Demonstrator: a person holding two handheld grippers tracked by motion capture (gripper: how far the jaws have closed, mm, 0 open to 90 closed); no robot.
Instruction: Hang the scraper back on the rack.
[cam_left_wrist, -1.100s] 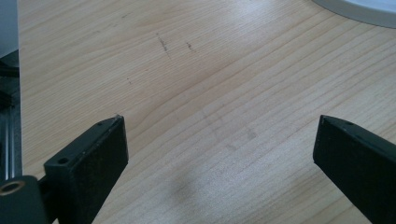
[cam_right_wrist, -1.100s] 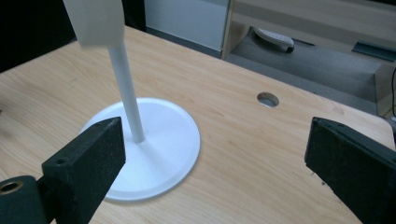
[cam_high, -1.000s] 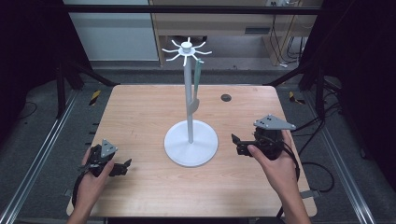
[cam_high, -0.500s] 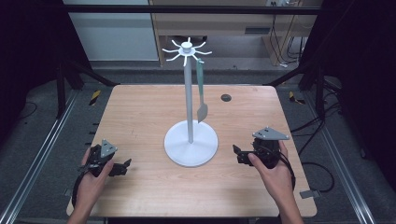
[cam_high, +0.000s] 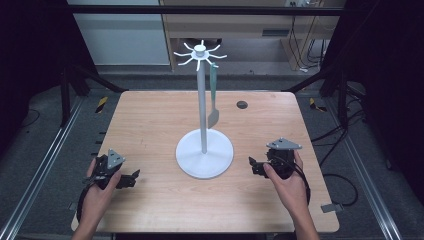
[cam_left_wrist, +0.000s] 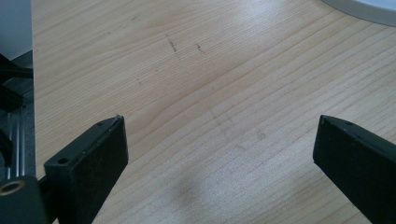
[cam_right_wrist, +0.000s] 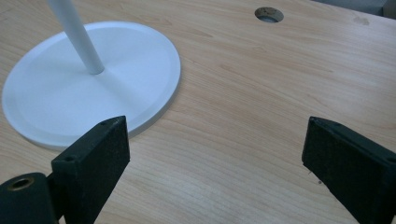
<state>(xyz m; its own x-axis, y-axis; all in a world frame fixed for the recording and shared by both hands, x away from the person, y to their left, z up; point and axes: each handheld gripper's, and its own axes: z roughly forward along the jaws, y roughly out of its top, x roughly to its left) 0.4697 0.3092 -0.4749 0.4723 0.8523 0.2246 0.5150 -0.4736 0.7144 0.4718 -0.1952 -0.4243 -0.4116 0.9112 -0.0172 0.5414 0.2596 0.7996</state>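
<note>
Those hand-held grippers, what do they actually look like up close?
Each is a black tool. The left gripper and right gripper each carry a grey three-cornered plate on top. The fingers are flat black blocks with small screw holes. A black cable trails from the right one. Forearms are bare, no sleeves.

Round hole (cam_high: 242, 104) in tabletop (cam_high: 150, 125)

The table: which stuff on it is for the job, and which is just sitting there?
For the job:
white stand
green spatula hanging from a hook of the stand
left gripper, open
right gripper, open

Just there:
round hole in the table
</note>
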